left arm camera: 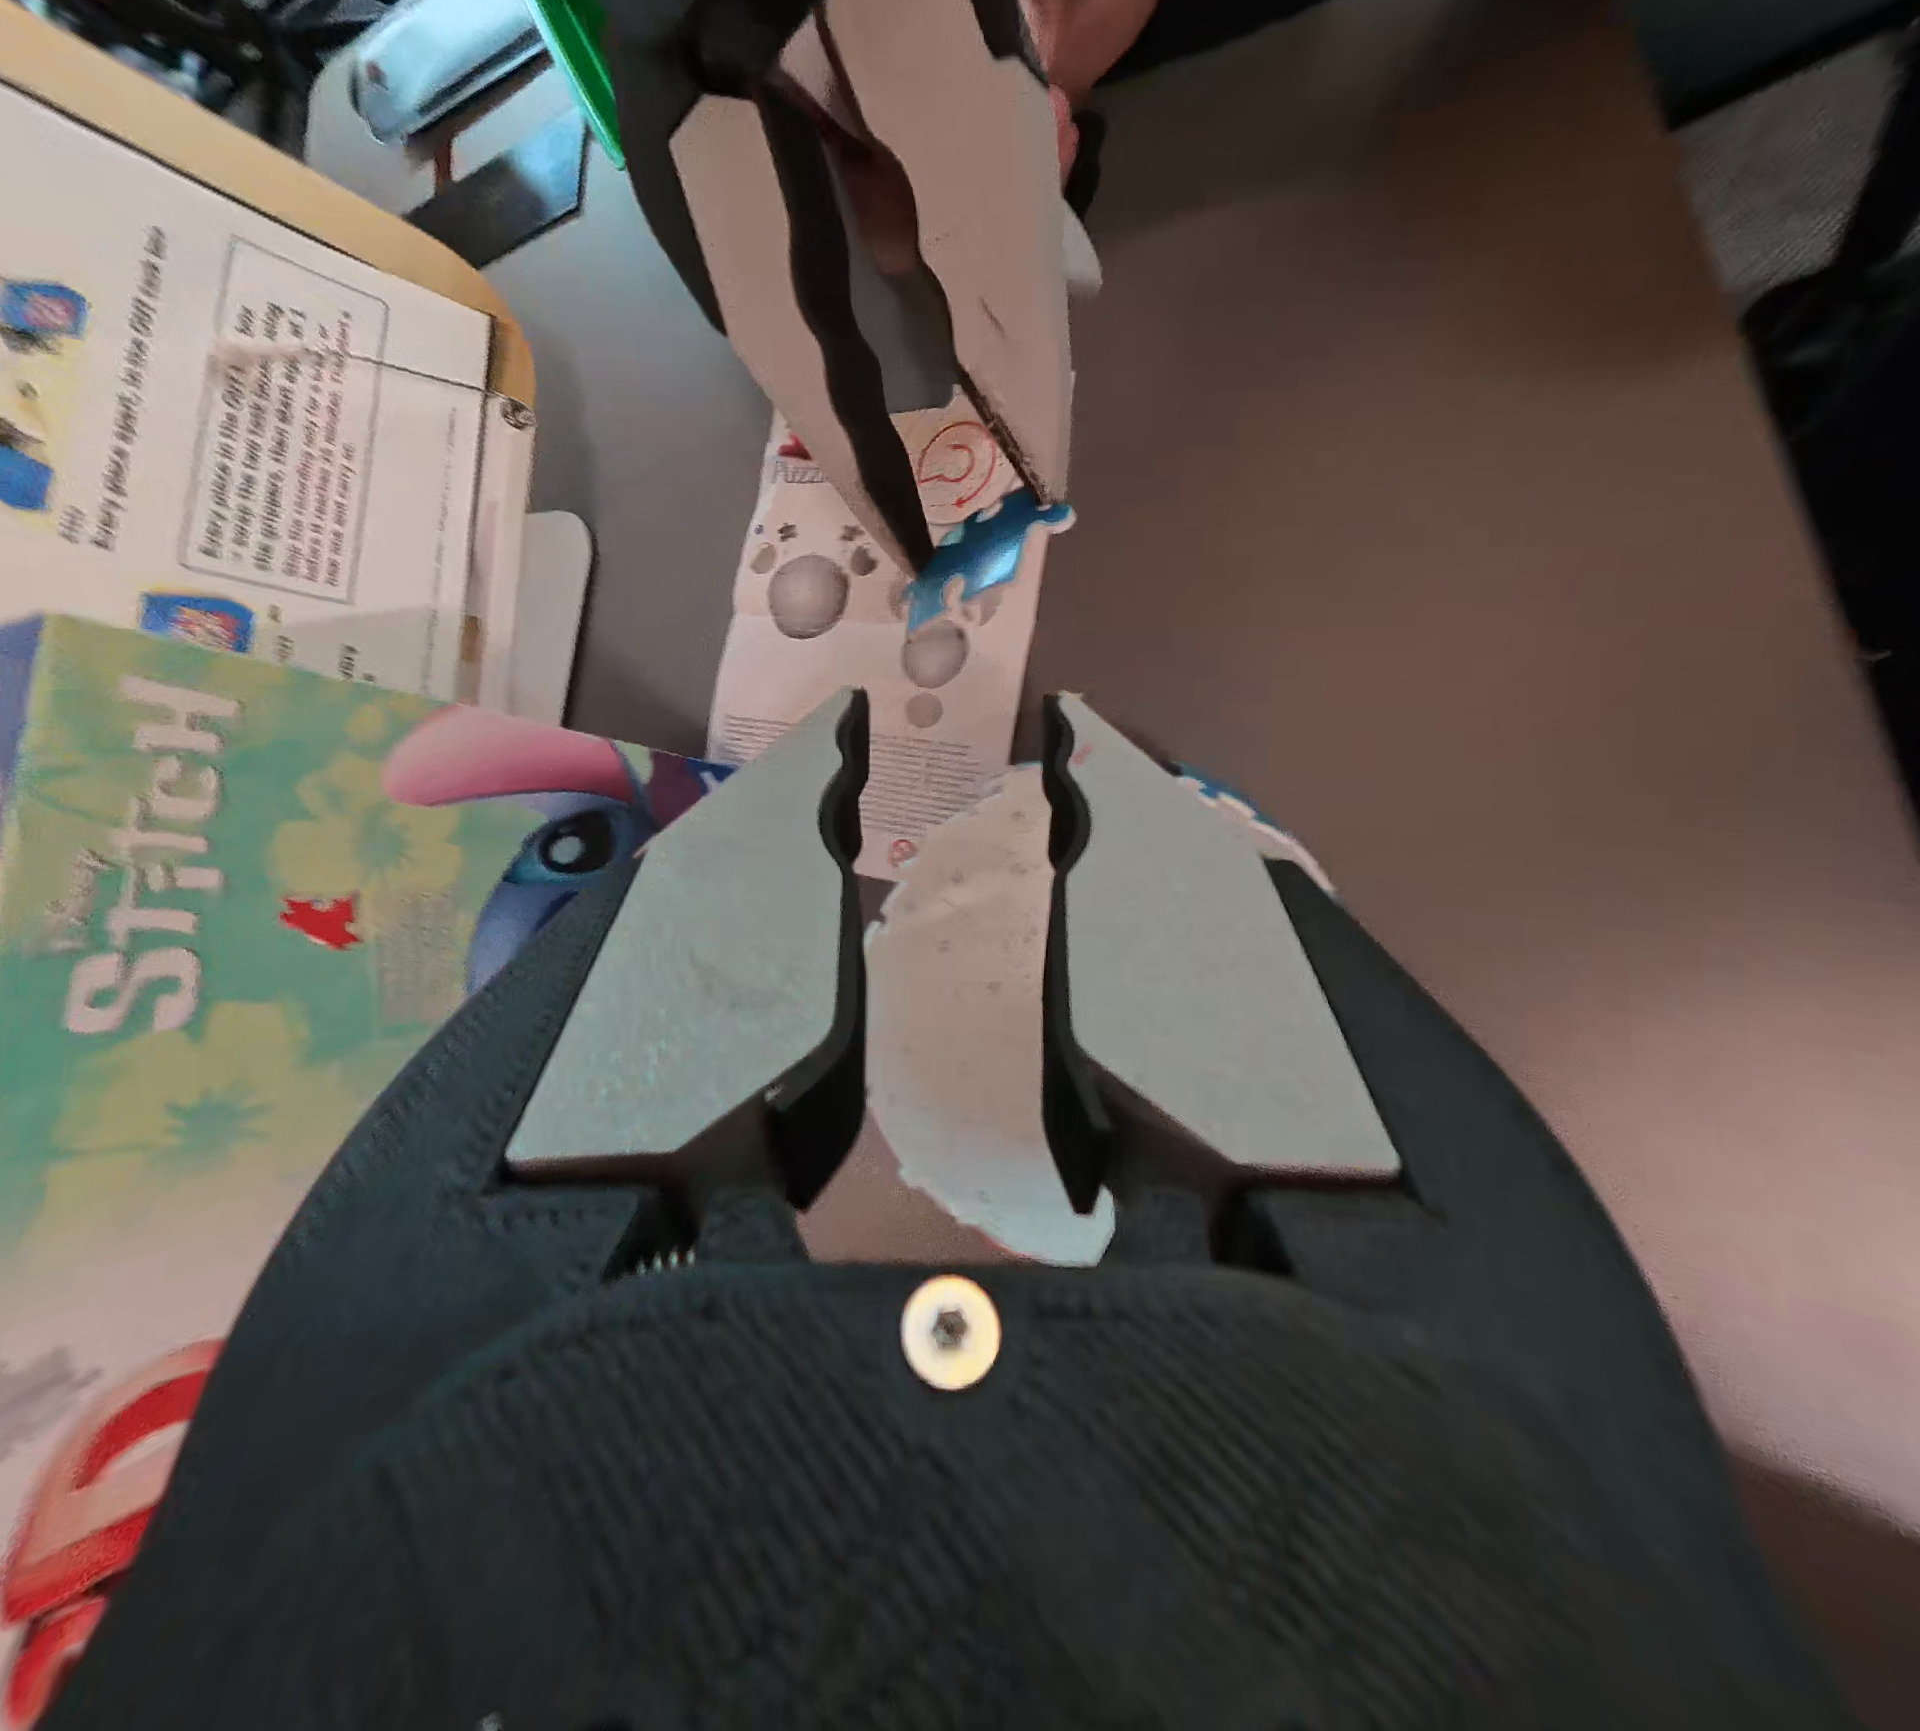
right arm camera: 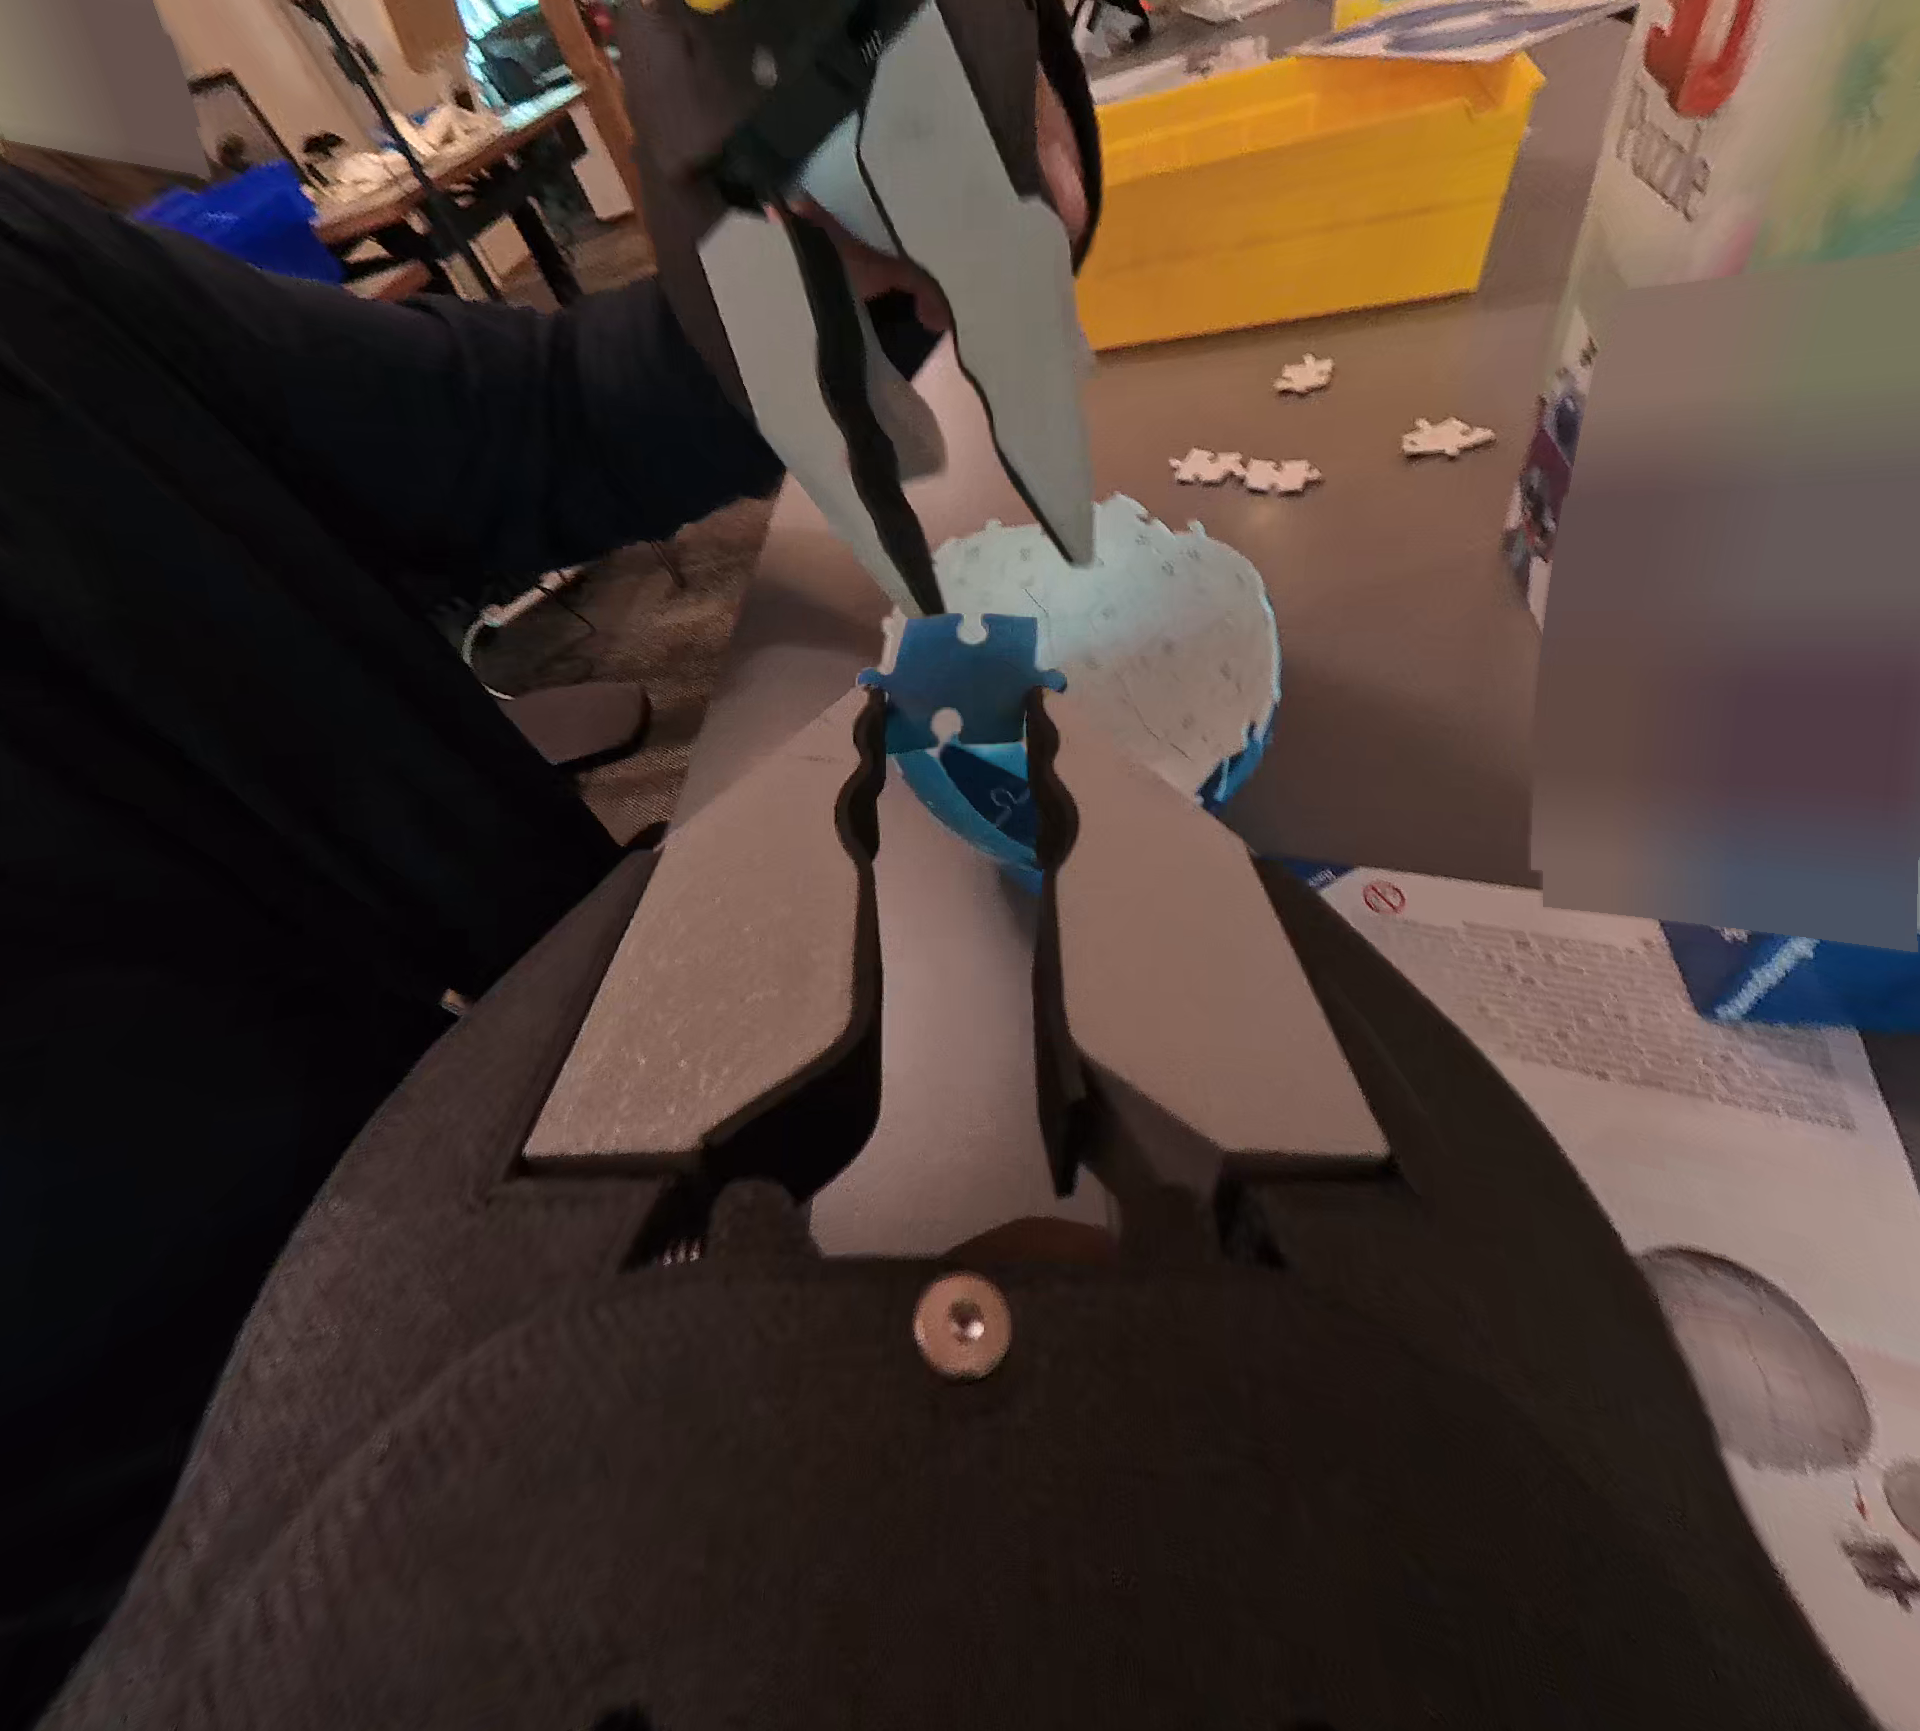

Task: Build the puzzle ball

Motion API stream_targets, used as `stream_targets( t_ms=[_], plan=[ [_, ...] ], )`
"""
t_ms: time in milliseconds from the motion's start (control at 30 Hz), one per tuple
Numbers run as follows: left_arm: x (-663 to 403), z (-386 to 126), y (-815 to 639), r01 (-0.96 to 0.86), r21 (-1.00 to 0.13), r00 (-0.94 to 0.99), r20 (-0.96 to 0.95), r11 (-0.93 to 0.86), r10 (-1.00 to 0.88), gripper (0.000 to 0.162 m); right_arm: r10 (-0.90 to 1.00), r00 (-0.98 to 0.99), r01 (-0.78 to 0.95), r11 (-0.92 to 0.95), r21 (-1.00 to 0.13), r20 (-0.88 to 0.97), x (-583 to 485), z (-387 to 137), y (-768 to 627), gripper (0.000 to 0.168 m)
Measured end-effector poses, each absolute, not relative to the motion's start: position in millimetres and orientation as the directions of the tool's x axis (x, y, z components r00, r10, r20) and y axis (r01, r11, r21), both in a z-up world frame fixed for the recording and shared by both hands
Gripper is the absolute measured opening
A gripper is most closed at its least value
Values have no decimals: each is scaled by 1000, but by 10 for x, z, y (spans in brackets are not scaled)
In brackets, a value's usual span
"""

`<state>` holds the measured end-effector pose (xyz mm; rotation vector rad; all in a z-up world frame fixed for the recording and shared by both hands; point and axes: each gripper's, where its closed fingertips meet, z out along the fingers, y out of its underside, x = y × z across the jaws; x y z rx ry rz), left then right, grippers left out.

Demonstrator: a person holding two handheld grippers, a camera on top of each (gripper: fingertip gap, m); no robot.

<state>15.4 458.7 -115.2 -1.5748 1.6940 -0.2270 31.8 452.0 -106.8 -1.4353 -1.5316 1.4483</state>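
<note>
A half-built puzzle ball (right arm camera: 1143,642), white inside and blue outside, hangs above the grey desk (right arm camera: 1382,559) with its rim pinched in the left hand-held gripper (right arm camera: 997,585). The right hand-held gripper (right arm camera: 956,715), nearly closed, grips a blue piece (right arm camera: 961,668) at that rim; a skewed push could pop seated pieces loose or drop it

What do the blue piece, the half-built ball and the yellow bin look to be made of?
Blue piece: likely thin rigid plastic, semi-gloss; it shows a sheen and crisp knobs, and keeps its shape in the right gripper.
Ball: seemingly the same plastic as a curved shell, matte pale inside, blue outside.
Bin: moulded plastic, smooth, with a uniform colour and thick rim.
</note>
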Motion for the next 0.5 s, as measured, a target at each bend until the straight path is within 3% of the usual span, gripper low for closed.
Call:
stream_targets(
  t_ms=[267,500],
  plan=[
    [251,-1150,4622,-765,-549,32,-554,336,-832,6,905,-312,285,-202,-937,-290,249,-1025,4445,23],
    [269,-1074,4593,-721,-591,38,-554,361,-832,11,884,-327,284,-246,-927,-335,252,-1076,4470,23]
  ],
)
